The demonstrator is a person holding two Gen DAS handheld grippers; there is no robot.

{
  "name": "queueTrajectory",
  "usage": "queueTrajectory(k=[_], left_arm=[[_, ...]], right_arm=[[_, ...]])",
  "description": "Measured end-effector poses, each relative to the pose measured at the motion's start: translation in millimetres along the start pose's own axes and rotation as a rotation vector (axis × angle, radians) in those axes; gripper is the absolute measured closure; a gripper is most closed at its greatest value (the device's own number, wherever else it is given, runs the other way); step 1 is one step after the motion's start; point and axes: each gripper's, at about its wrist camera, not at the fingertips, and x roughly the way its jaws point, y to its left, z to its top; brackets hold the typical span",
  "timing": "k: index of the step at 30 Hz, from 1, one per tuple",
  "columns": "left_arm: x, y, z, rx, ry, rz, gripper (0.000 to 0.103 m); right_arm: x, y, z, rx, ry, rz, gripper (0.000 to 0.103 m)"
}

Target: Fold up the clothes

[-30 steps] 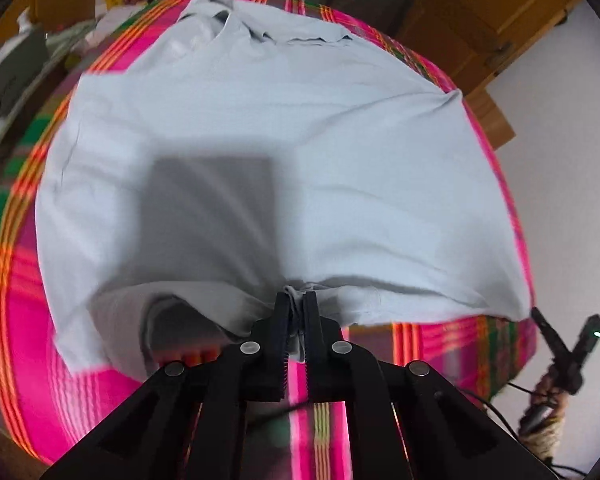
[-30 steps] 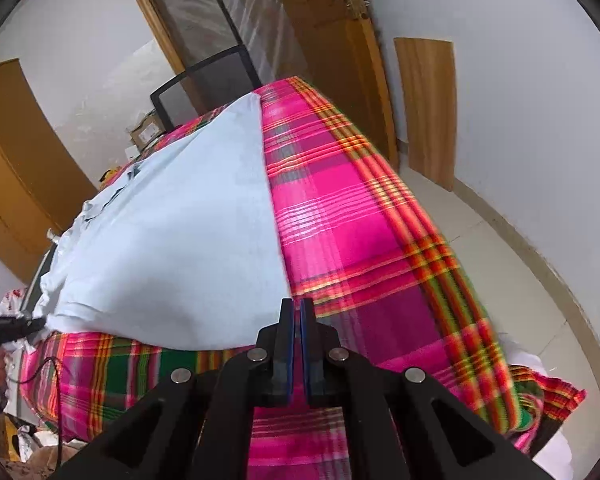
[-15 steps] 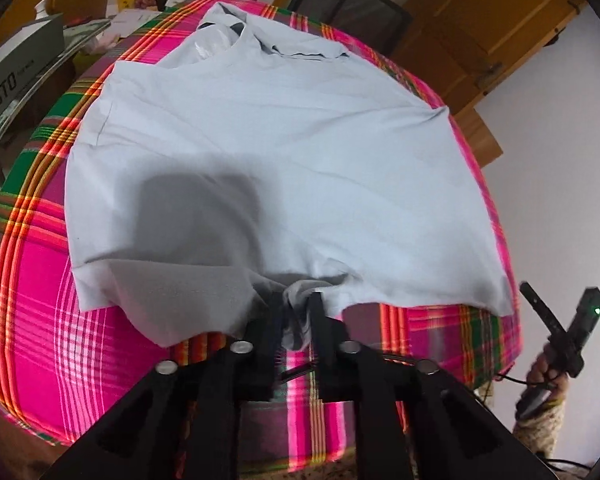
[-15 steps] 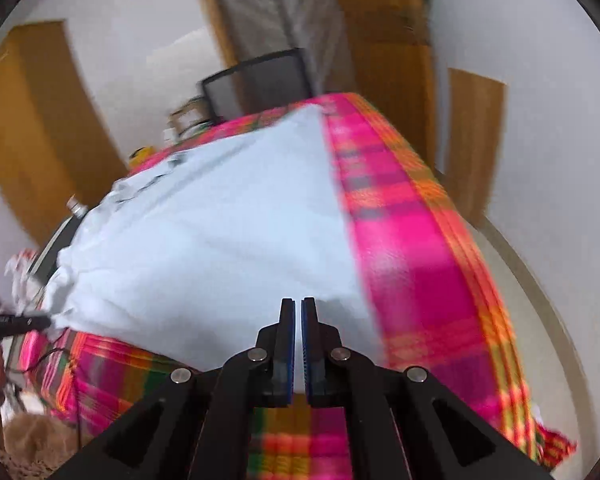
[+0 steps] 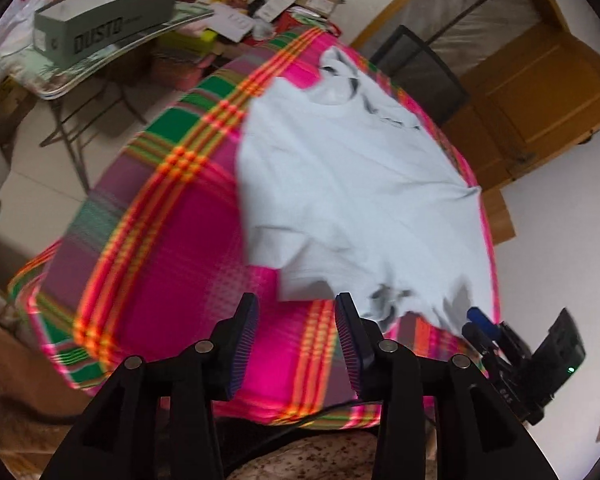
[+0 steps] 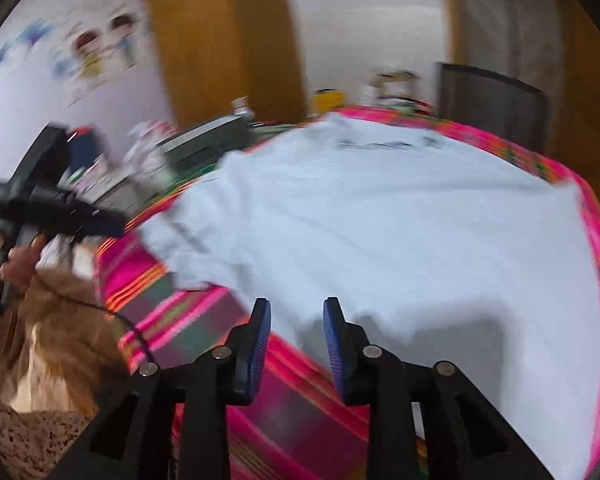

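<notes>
A pale blue shirt [image 5: 360,200] is lying spread flat on the plaid-covered worktop [image 5: 160,240], its hem bunching at the near edge. The left gripper [image 5: 296,312] is hovering with jaws apart and empty just short of that hem; the right gripper [image 6: 296,316] is likewise gaping and holding nothing. A pinch on the bunched hem risks catching only one layer, or the tablecloth. Beyond the shirt, a black chair [image 5: 420,68] and a cluttered side table [image 5: 112,52] are standing clear.

The shirt [image 5: 360,200] lies on the tablecloth [image 5: 172,248], a chair [image 5: 420,68] behind it.
</notes>
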Motion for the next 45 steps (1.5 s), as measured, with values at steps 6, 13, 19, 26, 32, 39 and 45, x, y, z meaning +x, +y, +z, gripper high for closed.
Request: queueTrajectory(k=[6, 13, 19, 26, 32, 39, 45], left_arm=[[-3.4, 38.5, 8.7, -0.151, 0.005, -0.042, 0.049], [17.3, 49.7, 26.2, -0.275, 0.019, -0.096, 0.047], [26.3, 40.2, 37.0, -0.246, 0.015, -0.061, 0.046], [29.9, 30.0, 36.1, -0.192, 0.016, -0.008, 0.047], [27.0, 25.0, 28.9, -0.173, 0.024, -0.001, 0.047], [23.2, 28.8, 19.4, -0.231, 0.020, -0.073, 0.046], [24.4, 27.5, 11.8, -0.257, 0.029, -0.124, 0.046]], right_arm=[[21.1, 49.4, 9.2, -0.211, -0.024, 0.029, 0.066], [44.7, 87.6, 6.5, -0.392, 0.014, -0.001, 0.061], [68.9, 97.9, 6.7, -0.455, 0.068, -0.064, 0.061], [73.6, 85.2, 9.8, -0.352, 0.111, -0.063, 0.090], [57.8, 83.0, 5.6, -0.326, 0.112, -0.042, 0.099], [44.6, 74.3, 1.0, -0.273, 0.107, -0.001, 0.099], [31.6, 55.6, 8.0, -0.142, 0.073, 0.051, 0.099]])
